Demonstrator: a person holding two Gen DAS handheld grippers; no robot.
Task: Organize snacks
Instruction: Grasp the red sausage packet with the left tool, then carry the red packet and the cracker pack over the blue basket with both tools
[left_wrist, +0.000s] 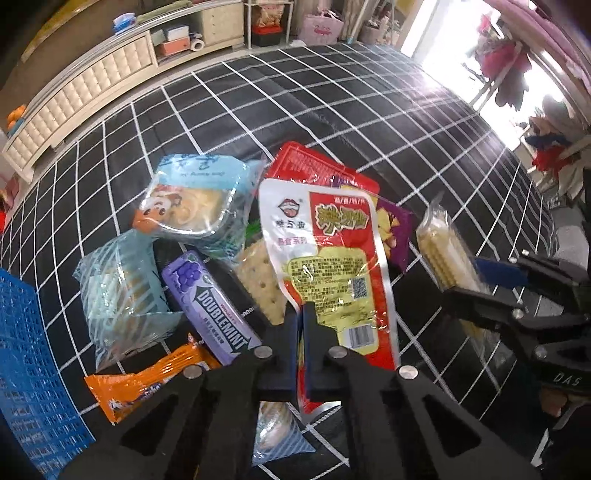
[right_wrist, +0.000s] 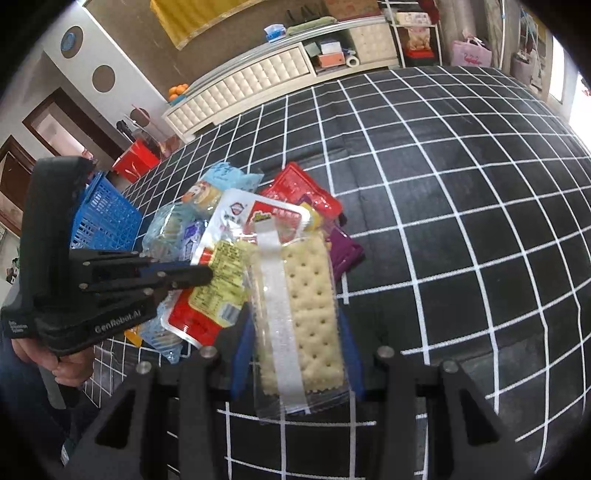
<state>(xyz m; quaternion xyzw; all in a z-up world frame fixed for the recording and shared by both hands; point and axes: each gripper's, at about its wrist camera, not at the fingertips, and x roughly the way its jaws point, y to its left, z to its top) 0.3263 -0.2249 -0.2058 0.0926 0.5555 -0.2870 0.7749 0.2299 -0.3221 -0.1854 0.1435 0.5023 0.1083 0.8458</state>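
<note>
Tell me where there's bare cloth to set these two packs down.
Free: the checked cloth right of the purple pack, and the far stretch toward the tufted cabinet. Crowded: the snack heap between the blue basket and the cracker pack held by the right claw.

Black grid-check cover (right_wrist: 461, 184), cream tufted cabinet (right_wrist: 243, 92), bright window (left_wrist: 443, 40).

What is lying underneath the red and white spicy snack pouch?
Under the red and white pouch, pinched by the left gripper: a cracker pack, a red packet and a purple packet. Their covered parts are hidden.
</note>
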